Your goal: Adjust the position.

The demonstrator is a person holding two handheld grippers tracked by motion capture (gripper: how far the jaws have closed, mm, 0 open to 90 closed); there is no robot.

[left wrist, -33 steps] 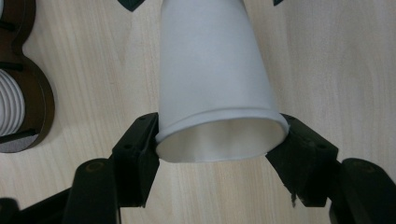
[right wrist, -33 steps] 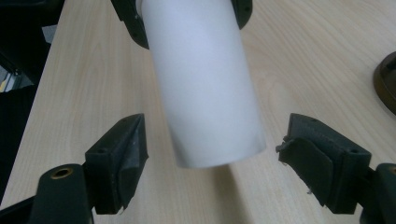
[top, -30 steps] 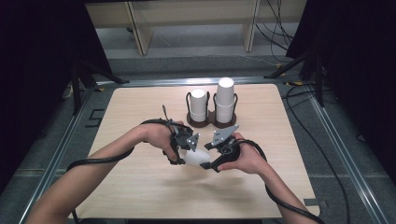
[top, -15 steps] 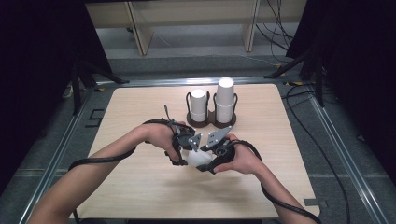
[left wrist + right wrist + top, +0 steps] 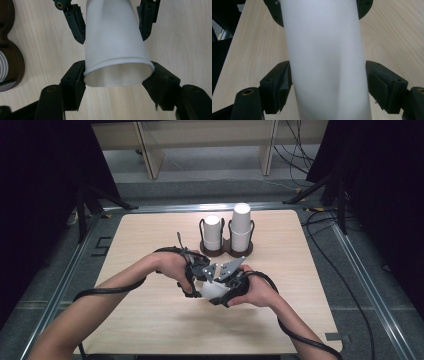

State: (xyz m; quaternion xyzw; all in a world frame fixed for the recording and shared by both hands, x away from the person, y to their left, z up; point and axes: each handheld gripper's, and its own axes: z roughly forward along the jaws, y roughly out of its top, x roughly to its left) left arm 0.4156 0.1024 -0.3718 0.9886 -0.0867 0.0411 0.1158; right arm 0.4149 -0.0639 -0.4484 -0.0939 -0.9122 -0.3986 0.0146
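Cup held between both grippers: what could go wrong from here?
The left gripper clamps the cup at its open rim, so the thin wall may crumple. The jaws of the right gripper have just been closing with the cup's body between them; more squeeze could dent it. If they pull unevenly, the cup might slip free.

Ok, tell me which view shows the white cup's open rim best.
The left gripper view: the white cup faces the camera, open rim and inside visible. The right gripper view gives just its blurred side wall; the high view, a small patch between the hands.
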